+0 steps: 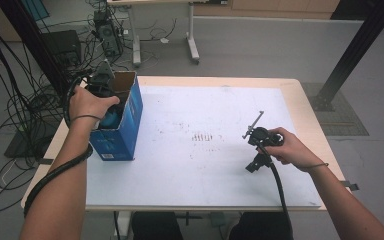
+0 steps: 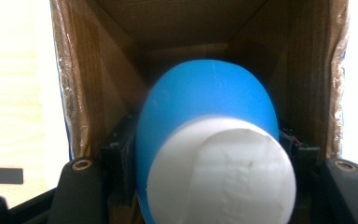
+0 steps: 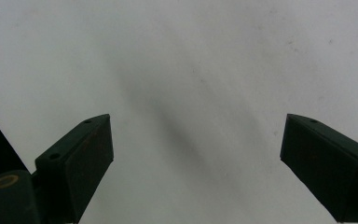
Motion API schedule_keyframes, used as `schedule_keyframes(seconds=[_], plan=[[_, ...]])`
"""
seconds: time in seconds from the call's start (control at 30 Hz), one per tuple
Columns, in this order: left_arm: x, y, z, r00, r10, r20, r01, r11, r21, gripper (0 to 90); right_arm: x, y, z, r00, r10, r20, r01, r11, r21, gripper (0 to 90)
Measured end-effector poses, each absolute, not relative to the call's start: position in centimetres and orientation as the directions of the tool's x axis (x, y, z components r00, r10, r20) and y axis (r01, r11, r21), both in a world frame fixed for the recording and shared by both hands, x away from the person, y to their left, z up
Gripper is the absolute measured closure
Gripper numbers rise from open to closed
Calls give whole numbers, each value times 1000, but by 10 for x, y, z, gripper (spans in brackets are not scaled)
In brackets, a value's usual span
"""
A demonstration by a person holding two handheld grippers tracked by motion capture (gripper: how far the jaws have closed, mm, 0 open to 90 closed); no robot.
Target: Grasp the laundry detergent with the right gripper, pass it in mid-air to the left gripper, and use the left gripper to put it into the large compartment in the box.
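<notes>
Judging by the scene, the job looks near its end: the left tool (image 2: 191, 186) grips a blue-and-white object (image 2: 205, 140) inside the open blue carton (image 1: 125, 125) at the desk's (image 1: 205, 190) nine o'clock, unreleased, while the right tool (image 3: 196, 163) hovers spread empty at three o'clock.

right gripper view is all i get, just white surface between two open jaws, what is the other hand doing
Observer: The left hand-held gripper is at the open top of a blue cardboard box near the table's left edge.
Operator: holding anything
Observer: Yes, its jaws clamp a blue object with a white end, seen in the left gripper view.
Operator: where am i on the table
Observer: The right hand-held gripper is over the white sheet, right of centre, apart from the box.
</notes>
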State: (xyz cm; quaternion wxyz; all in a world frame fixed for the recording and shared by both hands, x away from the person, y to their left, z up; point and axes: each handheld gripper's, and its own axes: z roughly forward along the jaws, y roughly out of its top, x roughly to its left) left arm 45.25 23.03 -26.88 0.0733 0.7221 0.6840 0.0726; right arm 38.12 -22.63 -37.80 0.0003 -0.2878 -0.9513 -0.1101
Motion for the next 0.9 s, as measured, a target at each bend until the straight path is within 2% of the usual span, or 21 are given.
schedule_keyframes(seconds=[0.5, 0.9], plan=[[452, 230, -269, 59, 998, -6, 978, -57, 203, 369, 381, -226, -378, -837, 544, 63, 544, 813, 206, 90], [451, 231, -268, 54, 999, -5, 981, -52, 186, 322, 382, -226, -379, -836, 545, 61, 545, 813, 205, 90]])
